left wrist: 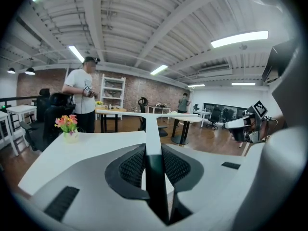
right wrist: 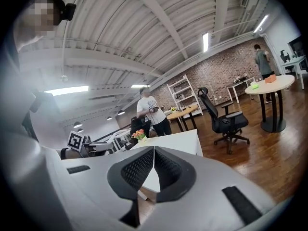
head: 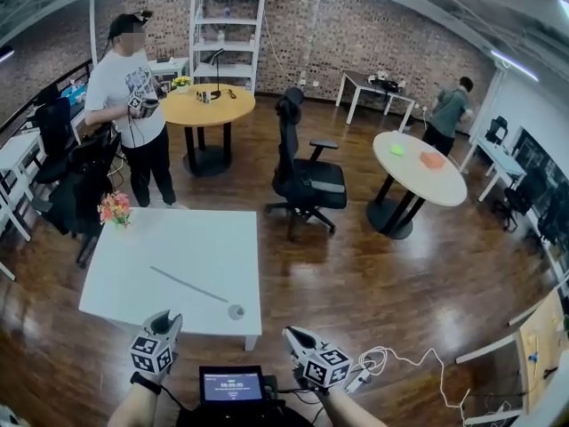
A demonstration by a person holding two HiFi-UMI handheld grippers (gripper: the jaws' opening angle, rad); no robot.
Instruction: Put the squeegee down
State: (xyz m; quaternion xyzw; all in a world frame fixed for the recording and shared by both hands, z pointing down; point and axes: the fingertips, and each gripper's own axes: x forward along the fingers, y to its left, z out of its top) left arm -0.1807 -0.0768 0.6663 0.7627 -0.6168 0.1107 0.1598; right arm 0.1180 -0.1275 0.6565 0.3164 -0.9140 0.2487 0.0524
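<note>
My left gripper [left wrist: 154, 153] is shut on the squeegee [left wrist: 150, 129]. Its black handle is pinched between the pads, and a white shaft runs ahead to a white crossbar. In the head view the left gripper [head: 169, 317] hangs at the near edge of the white table [head: 178, 238]. A thin grey bar [head: 189, 285] lies over the tabletop just ahead of it and looks like the squeegee's blade. My right gripper [right wrist: 154, 150] is shut with nothing between its pads. In the head view it [head: 293, 334] hangs over the wooden floor, right of the table's near corner.
A small vase of flowers [head: 116, 210] stands at the table's far left corner and a small grey disc [head: 236, 311] near its right front corner. A person [head: 133, 105] stands beyond the table. A black office chair [head: 302, 172], a round white table [head: 418, 167] and a floor cable [head: 400, 363] are to the right.
</note>
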